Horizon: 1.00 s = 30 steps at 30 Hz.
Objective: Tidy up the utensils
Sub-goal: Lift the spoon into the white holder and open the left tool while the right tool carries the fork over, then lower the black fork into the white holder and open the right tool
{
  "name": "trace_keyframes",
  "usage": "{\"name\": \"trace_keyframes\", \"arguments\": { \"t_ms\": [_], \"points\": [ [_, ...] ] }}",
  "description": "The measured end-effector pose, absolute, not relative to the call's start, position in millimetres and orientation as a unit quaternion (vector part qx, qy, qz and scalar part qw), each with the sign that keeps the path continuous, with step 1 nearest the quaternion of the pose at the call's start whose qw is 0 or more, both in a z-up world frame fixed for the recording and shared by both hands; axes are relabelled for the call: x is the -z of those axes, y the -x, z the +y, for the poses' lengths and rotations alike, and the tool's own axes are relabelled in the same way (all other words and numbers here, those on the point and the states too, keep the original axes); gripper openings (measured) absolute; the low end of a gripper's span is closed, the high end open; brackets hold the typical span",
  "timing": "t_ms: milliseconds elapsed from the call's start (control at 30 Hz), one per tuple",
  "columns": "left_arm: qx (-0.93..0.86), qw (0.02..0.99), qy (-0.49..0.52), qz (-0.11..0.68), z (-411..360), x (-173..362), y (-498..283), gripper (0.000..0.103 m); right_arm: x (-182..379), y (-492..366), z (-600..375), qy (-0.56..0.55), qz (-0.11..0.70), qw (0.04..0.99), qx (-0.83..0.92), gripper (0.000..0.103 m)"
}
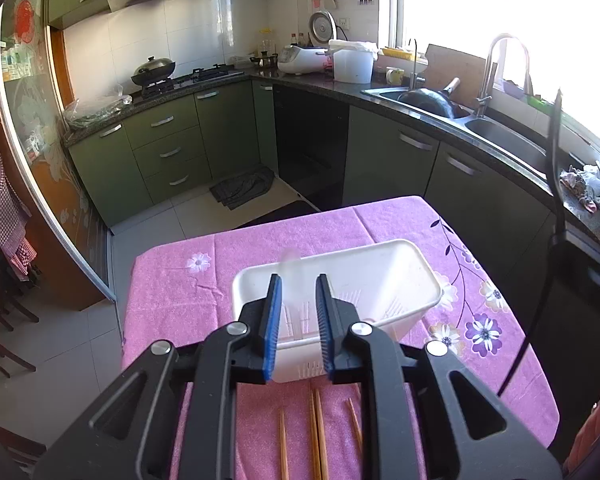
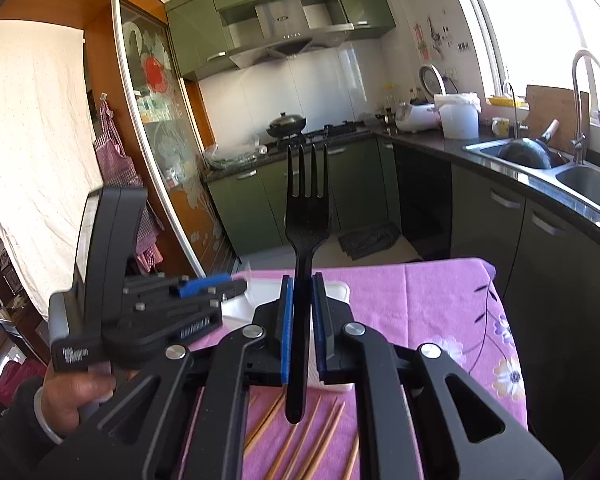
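Utensil sorting partly done, several pieces still out.
White basket (image 1: 336, 280) at table's centre; chopsticks (image 1: 316, 436) wait at its 6 o'clock; right gripper (image 2: 300, 280) clamps black fork (image 2: 306, 216) upright; left gripper (image 1: 298, 280), narrowly parted, releases a blurred translucent utensil (image 1: 292, 276) over it.

A pale blurred utensil (image 1: 291, 276) between the left claw (image 1: 298, 280) pads is too smeared to identify. The chopsticks (image 1: 316, 436) run off the bottom edge, partly hidden.

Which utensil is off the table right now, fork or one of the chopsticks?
The black fork, clamped upright in the right claw. The wooden chopsticks all lie flat on the pink tablecloth.
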<state>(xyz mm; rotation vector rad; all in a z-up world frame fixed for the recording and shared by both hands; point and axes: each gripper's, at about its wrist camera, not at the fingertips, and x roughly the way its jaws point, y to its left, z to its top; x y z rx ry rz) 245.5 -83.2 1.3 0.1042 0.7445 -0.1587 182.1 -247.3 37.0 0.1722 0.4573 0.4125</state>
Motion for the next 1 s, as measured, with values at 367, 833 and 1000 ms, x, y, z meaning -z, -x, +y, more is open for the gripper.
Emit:
{"name": "trace_keyframes", "arguments": {
  "t_ms": [367,833,1000],
  "points": [
    [0.082,0.935,-0.034,0.343,-58,-20,-213,0.025,-45,-247,-210,-0.038,0.128,0.975,-0.180,0.010],
    [0.088,0.917,-0.045,0.387,-48,8,-188,0.026,15,-234,-205,-0.007,0.161,0.969,-0.189,0.024],
    [0.092,0.901,-0.056,0.421,-53,30,-182,0.026,-1,-201,-220,-0.017,0.156,0.971,-0.179,0.025]
  ]
}}
